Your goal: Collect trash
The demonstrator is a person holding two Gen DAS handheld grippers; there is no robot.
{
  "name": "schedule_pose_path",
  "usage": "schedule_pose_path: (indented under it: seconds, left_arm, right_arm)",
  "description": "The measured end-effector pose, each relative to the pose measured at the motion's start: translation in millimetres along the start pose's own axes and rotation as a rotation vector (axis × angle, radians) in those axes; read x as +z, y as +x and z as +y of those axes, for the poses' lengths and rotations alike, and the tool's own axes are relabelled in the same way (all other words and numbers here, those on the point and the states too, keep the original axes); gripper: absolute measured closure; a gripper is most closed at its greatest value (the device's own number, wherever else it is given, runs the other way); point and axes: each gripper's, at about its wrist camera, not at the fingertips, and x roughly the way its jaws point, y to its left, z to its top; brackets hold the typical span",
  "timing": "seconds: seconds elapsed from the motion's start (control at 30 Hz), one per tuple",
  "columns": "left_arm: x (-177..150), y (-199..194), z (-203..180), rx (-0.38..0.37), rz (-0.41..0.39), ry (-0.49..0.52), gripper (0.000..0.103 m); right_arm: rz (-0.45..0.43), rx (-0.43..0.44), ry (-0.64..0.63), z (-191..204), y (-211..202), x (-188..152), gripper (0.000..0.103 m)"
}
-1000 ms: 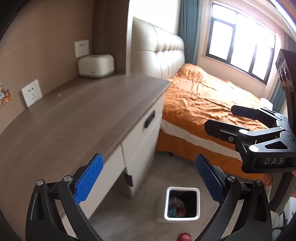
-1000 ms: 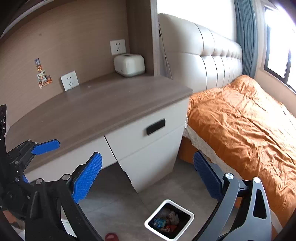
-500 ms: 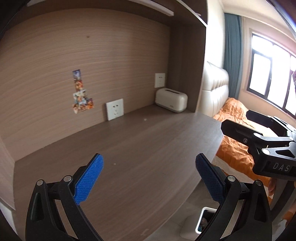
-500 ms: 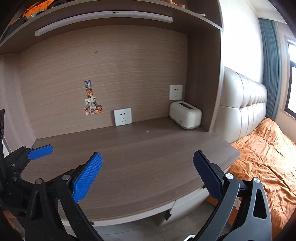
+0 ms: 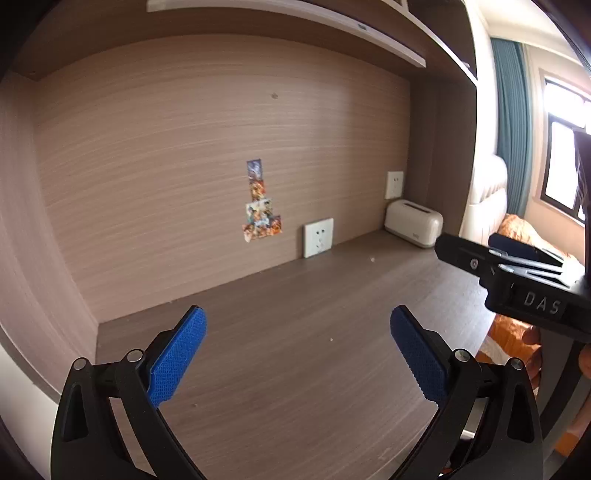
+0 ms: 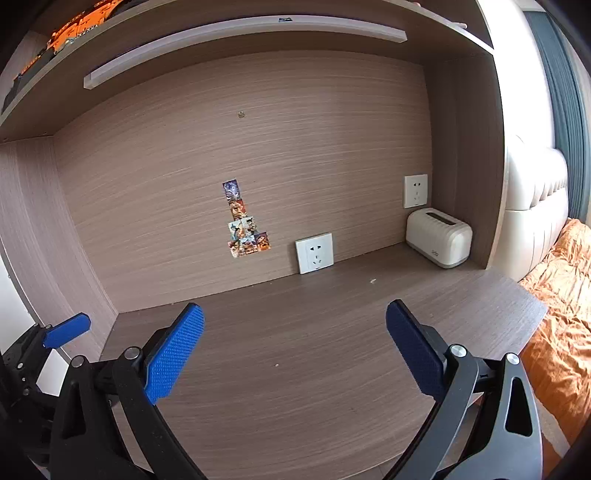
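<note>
My left gripper (image 5: 297,325) is open and empty above the wooden desk (image 5: 295,369). My right gripper (image 6: 293,325) is open and empty above the same desk (image 6: 295,387). The right gripper also shows at the right of the left wrist view (image 5: 491,254); a left finger shows at the left edge of the right wrist view (image 6: 66,330). Only tiny crumbs lie on the desk: one near the wall socket (image 6: 373,281) and one in the middle (image 6: 276,365). The trash bin is out of view.
A cream tissue box (image 6: 439,237) stands at the desk's back right corner. Two wall sockets (image 6: 314,252) and stickers (image 6: 245,229) are on the back panel. A shelf (image 6: 258,29) hangs overhead. A bed with an orange cover (image 6: 561,295) lies to the right.
Both grippers have tilted up from the floor and the white bin to face the desk top and back panel. The bin has left the view. Both stay open.
</note>
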Motion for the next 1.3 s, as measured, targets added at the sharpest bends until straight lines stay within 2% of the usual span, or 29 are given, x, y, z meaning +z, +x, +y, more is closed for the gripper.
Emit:
schedule_pose_path:
  seconds: [0.6,0.67,1.3]
  left_arm:
    - [12.9,4.0,23.5,0.044,-0.022,-0.041,0.005]
    - [13.4,3.1,23.9,0.073,-0.036,-0.043,0.005]
    - [16.2,13.6,25.4,0.105,-0.023,-0.007,0.005]
  right_arm:
    - [-0.016,0.006,-0.037,27.1,4.9,4.7,0.005]
    - [-0.019,0.004,-0.041,27.8,4.5,5.1,0.005]
    - [-0.034,-0.008,-0.053,33.2,3.0,6.7,0.005]
